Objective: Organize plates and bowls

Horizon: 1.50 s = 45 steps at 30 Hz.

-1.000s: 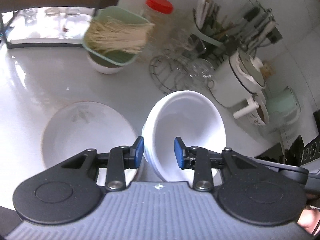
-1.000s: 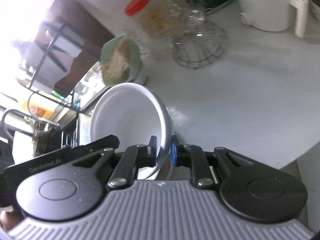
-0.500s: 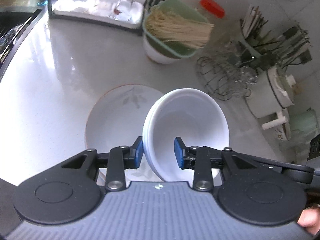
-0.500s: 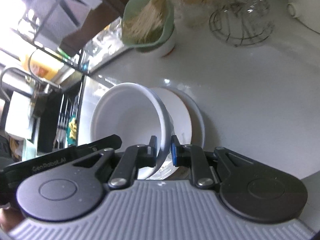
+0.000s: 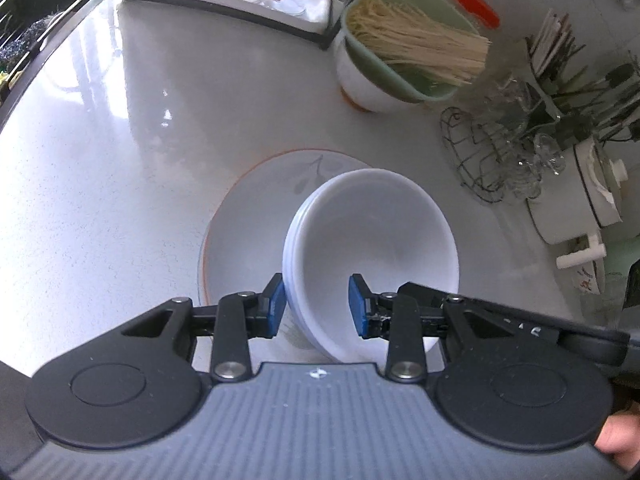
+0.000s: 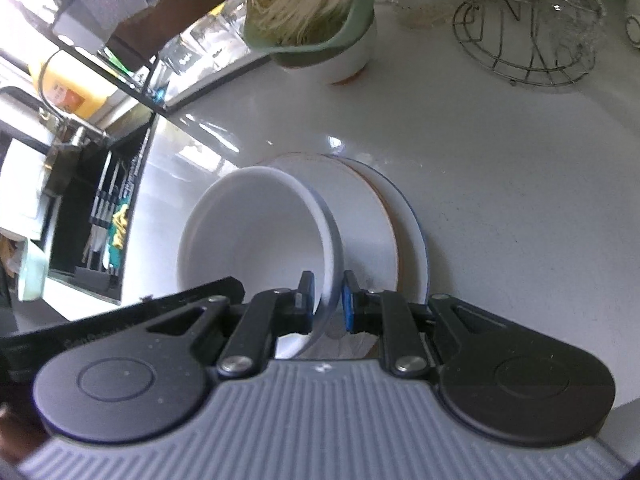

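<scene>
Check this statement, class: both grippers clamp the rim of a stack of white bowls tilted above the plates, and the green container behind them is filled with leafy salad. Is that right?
Not quite. The green container holds dry noodles, not leafy salad; the left wrist view shows the pale strands. The rest stands: left gripper and right gripper clamp the white bowls above the plates.

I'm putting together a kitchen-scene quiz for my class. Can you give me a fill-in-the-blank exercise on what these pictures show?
1. Both grippers hold the same white ____ by its rim.
2. The left gripper has one pad inside it, and the right gripper pinches the opposite ____.
3. Under it on the counter lies a stack of ____.
4. The green container behind holds dry ____.

Missing words: bowl; rim; plates; noodles
</scene>
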Each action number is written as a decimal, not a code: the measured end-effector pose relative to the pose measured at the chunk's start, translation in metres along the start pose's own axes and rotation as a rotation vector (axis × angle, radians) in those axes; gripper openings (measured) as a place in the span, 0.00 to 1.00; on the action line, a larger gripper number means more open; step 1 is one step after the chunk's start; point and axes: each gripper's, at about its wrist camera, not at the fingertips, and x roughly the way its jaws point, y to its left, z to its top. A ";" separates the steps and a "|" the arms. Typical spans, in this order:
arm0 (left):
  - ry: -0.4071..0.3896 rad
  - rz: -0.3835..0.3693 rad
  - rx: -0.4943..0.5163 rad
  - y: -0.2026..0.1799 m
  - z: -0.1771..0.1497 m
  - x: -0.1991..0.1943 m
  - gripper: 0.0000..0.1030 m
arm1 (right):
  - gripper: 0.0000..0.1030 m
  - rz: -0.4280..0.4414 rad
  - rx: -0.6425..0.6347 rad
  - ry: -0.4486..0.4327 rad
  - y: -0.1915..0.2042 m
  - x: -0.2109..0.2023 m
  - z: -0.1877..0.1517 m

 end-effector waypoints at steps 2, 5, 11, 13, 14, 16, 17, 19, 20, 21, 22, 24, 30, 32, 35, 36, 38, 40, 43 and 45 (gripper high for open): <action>0.007 0.008 0.003 0.003 0.000 0.005 0.36 | 0.17 -0.003 -0.001 0.008 0.000 0.006 0.000; 0.019 0.008 0.001 0.007 0.000 0.010 0.38 | 0.18 -0.018 -0.007 0.007 0.003 0.009 0.000; 0.025 0.000 0.020 0.010 -0.001 0.006 0.53 | 0.19 -0.045 -0.029 -0.015 0.009 0.011 -0.005; 0.012 0.008 0.042 0.010 -0.002 -0.001 0.55 | 0.20 -0.061 -0.033 -0.025 0.010 0.009 -0.007; 0.008 0.007 0.053 0.010 -0.003 -0.005 0.55 | 0.25 -0.069 -0.035 -0.035 0.013 0.007 -0.008; -0.008 0.000 0.066 0.011 -0.003 -0.015 0.55 | 0.34 -0.073 -0.048 -0.058 0.017 0.001 -0.010; -0.014 -0.005 0.071 0.012 -0.002 -0.021 0.55 | 0.37 -0.076 -0.052 -0.076 0.019 -0.003 -0.011; -0.036 -0.008 0.093 0.010 -0.002 -0.033 0.55 | 0.37 -0.087 -0.054 -0.110 0.023 -0.013 -0.012; -0.050 -0.010 0.109 0.009 -0.003 -0.041 0.55 | 0.37 -0.089 -0.050 -0.125 0.024 -0.018 -0.013; -0.059 -0.011 0.119 0.009 -0.004 -0.047 0.55 | 0.37 -0.088 -0.048 -0.142 0.025 -0.024 -0.014; -0.067 -0.010 0.124 0.010 -0.005 -0.055 0.55 | 0.37 -0.088 -0.049 -0.156 0.027 -0.029 -0.015; -0.074 -0.013 0.136 0.012 -0.009 -0.066 0.55 | 0.37 -0.087 -0.043 -0.184 0.029 -0.040 -0.018; -0.132 -0.019 0.170 0.006 -0.016 -0.101 0.55 | 0.37 -0.084 -0.048 -0.268 0.041 -0.074 -0.029; -0.163 -0.022 0.185 0.000 -0.019 -0.115 0.55 | 0.37 -0.072 -0.049 -0.294 0.045 -0.087 -0.033; -0.213 -0.022 0.208 -0.009 -0.024 -0.136 0.55 | 0.37 -0.051 -0.067 -0.343 0.052 -0.107 -0.039; -0.232 -0.023 0.218 -0.013 -0.026 -0.144 0.55 | 0.37 -0.048 -0.075 -0.359 0.054 -0.113 -0.041; -0.261 -0.017 0.234 -0.020 -0.031 -0.157 0.55 | 0.37 -0.032 -0.085 -0.390 0.057 -0.128 -0.047; -0.289 -0.012 0.250 -0.026 -0.038 -0.172 0.55 | 0.37 -0.024 -0.097 -0.418 0.060 -0.140 -0.053; -0.323 -0.006 0.273 -0.035 -0.050 -0.188 0.55 | 0.37 -0.014 -0.118 -0.475 0.064 -0.161 -0.065; -0.346 0.000 0.275 -0.041 -0.060 -0.199 0.55 | 0.37 -0.005 -0.128 -0.503 0.064 -0.174 -0.073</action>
